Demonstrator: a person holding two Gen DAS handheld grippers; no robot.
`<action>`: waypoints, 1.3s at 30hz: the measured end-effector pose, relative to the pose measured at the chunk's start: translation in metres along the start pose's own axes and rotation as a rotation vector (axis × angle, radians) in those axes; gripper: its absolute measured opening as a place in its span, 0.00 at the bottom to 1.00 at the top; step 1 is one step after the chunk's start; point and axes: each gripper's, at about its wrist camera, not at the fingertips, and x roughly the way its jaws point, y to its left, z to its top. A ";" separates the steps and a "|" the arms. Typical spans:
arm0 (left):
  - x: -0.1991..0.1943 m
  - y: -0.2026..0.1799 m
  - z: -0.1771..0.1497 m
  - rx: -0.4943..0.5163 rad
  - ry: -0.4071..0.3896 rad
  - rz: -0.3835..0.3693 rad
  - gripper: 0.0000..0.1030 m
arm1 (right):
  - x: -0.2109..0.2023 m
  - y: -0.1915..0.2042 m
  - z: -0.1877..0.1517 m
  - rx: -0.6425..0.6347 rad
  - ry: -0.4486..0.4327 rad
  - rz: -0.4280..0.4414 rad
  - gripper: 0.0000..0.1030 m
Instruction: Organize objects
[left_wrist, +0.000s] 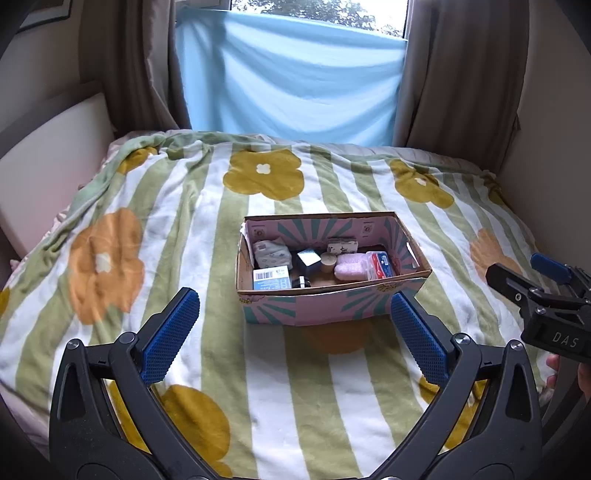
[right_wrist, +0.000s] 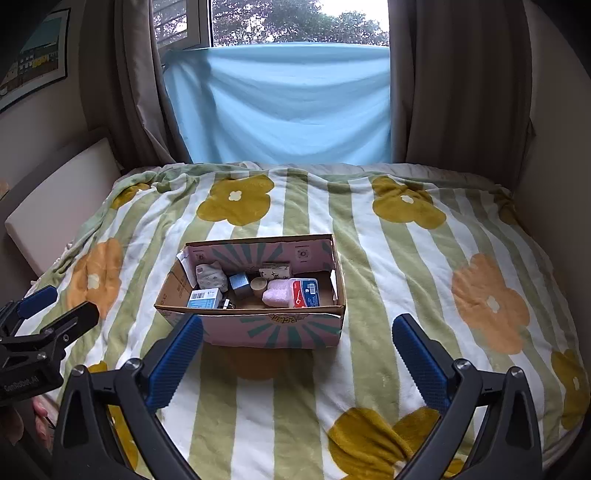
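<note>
bed (right_wrist: 424, 258): striped flower blanket, soft and rumpled; nothing loose on it in either view
box (left_wrist: 332, 306): open-top cardboard, mid-bed, just ahead of both tools
contents: all inside the box. Grey pouch (left_wrist: 271, 253), blue-white carton (left_wrist: 270, 277), dark cube (left_wrist: 308, 259), small round pot (left_wrist: 327, 261), pink pad (left_wrist: 351, 269), red-blue pack (left_wrist: 380, 264), patterned pack (left_wrist: 343, 245) leaning on the far wall
stage: objects are gathered in the box. This fits either a finished tidy-up or a box about to be unpacked; can't tell which
left tool (left_wrist: 291, 325): fingers wide apart, holding nothing, touching nothing; near wall of the box sits between the pads in its view
right tool (right_wrist: 297, 349): fingers wide apart, empty, no contact; hovers over the blanket in front of the box
risk 1: soft bed, light box. Any push on the near wall would likely slide or tip it
risk 2: contents are packed tight and overlapping, so reaching for one could snag or drag a neighbour
risk 3: both tools close together, so a clash is possible if both go in
</note>
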 end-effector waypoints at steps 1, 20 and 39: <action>0.000 0.000 0.000 0.000 0.002 0.000 1.00 | -0.002 0.000 0.001 0.000 -0.009 -0.005 0.99; 0.002 -0.006 0.000 0.020 0.002 -0.002 1.00 | -0.006 0.007 0.006 0.000 -0.026 -0.004 0.99; 0.005 -0.013 -0.002 0.062 0.000 0.034 1.00 | 0.000 0.008 0.004 0.002 -0.017 0.007 0.99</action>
